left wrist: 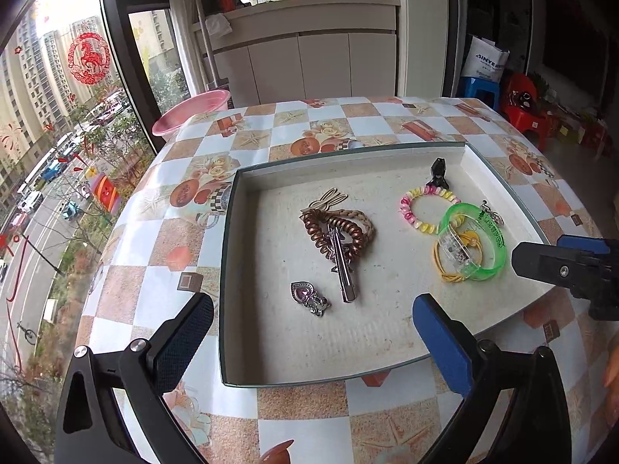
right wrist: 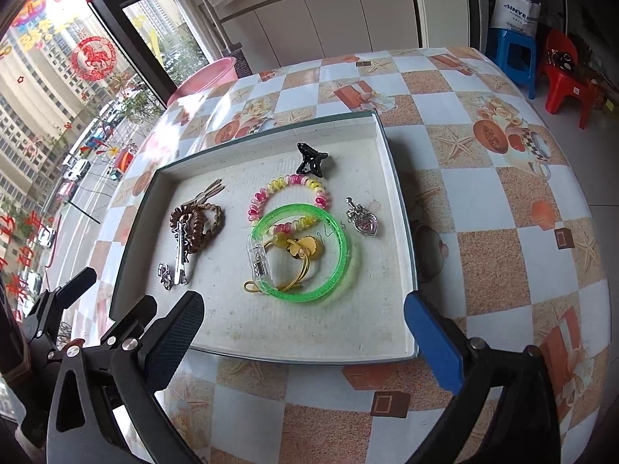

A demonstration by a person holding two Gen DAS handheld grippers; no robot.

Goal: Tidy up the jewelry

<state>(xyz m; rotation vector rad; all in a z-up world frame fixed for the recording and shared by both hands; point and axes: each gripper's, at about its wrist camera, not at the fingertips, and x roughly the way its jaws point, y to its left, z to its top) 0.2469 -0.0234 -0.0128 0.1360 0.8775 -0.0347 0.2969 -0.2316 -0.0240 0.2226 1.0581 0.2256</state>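
A shallow white tray (left wrist: 228,232) on the checked tablecloth holds the jewelry. On its left lie a brown coil hair tie (left wrist: 329,232), a silver clip (left wrist: 342,266) and a pink heart pendant (left wrist: 307,297). Over on the right are a green bangle (left wrist: 479,243), a pink-yellow coil bracelet (left wrist: 425,208), a yellow hair tie (left wrist: 450,270) and a black claw clip (left wrist: 438,174). My left gripper (left wrist: 311,303) hangs open over the tray's near left part, holding nothing. Wide open and empty, my right gripper (right wrist: 303,303) hovers just short of the green bangle (right wrist: 342,255). A second heart pendant (right wrist: 365,224) lies right of the bangle.
The table (right wrist: 483,201) is round and drops away on every side. A pink basin (left wrist: 189,110) sits below its far left edge by the window. White cabinets (left wrist: 321,65) stand behind. Blue and red stools (right wrist: 541,62) are at the far right on the floor.
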